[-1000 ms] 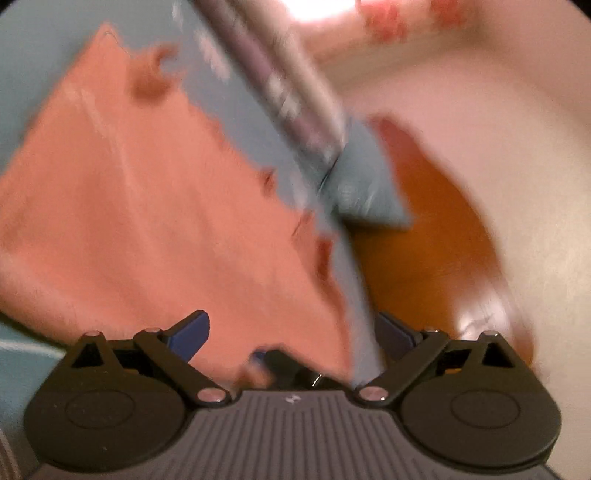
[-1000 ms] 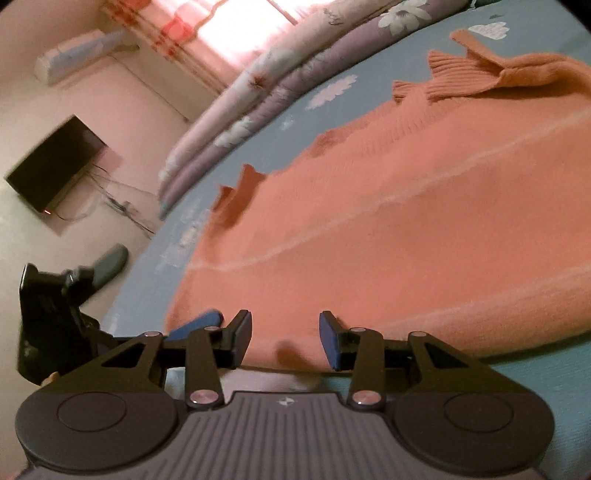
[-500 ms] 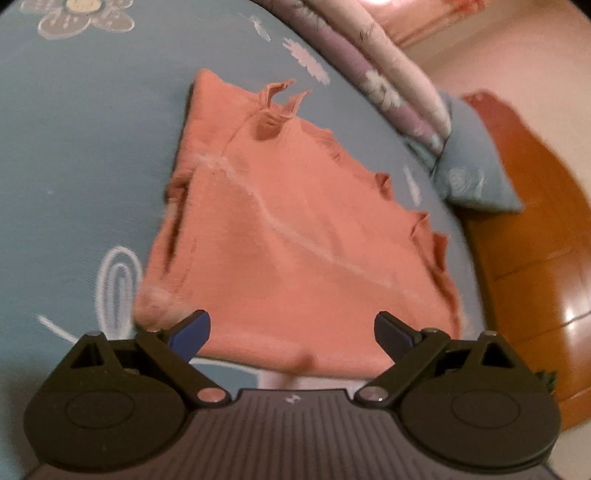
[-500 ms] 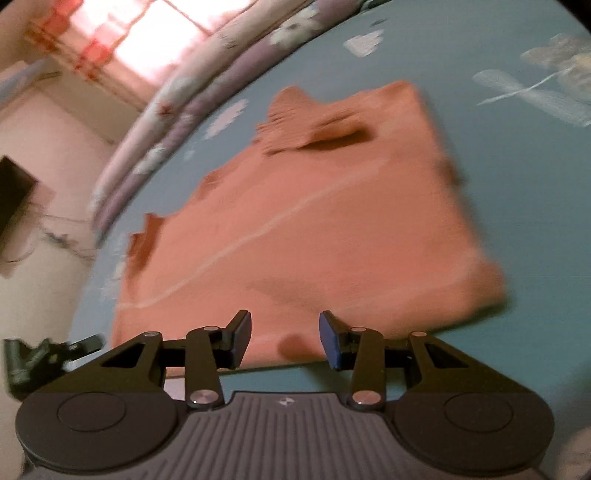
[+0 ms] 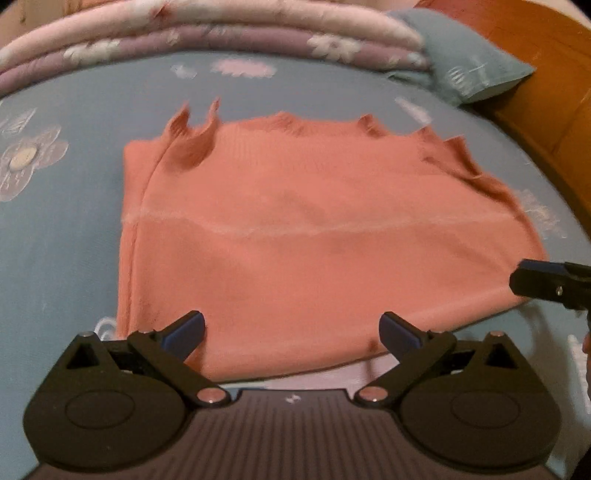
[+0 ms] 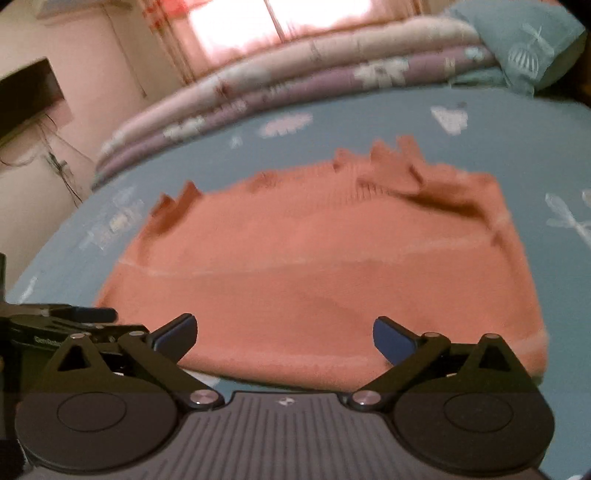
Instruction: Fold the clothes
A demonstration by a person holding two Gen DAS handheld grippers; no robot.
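Note:
A salmon-orange knit sweater (image 5: 314, 229) lies folded into a wide rectangle on the blue flowered bedsheet (image 5: 55, 240), its ribbed cuffs sticking up along the far edge. My left gripper (image 5: 291, 328) hovers open over the near hem, and its pads touch nothing. In the right wrist view the same sweater (image 6: 314, 266) fills the middle. The jaws of my right gripper (image 6: 284, 334) are opening and stand wide; the near hem lies flat on the bed between them, free of the pads. Each gripper shows at the edge of the other's view: right gripper (image 5: 546, 284), left gripper (image 6: 74, 317).
Folded pink and purple flowered quilts (image 5: 221, 33) are stacked along the far side of the bed. A blue pillow (image 5: 472, 66) lies against the wooden headboard (image 5: 546, 92). A dark television (image 6: 26, 96) and a bright curtained window (image 6: 258, 22) are beyond the bed.
My right gripper's jaws went from a narrow gap at the sweater's near hem to wide apart. Both grippers swung round and rose, and now face the sweater squarely. The left stayed open.

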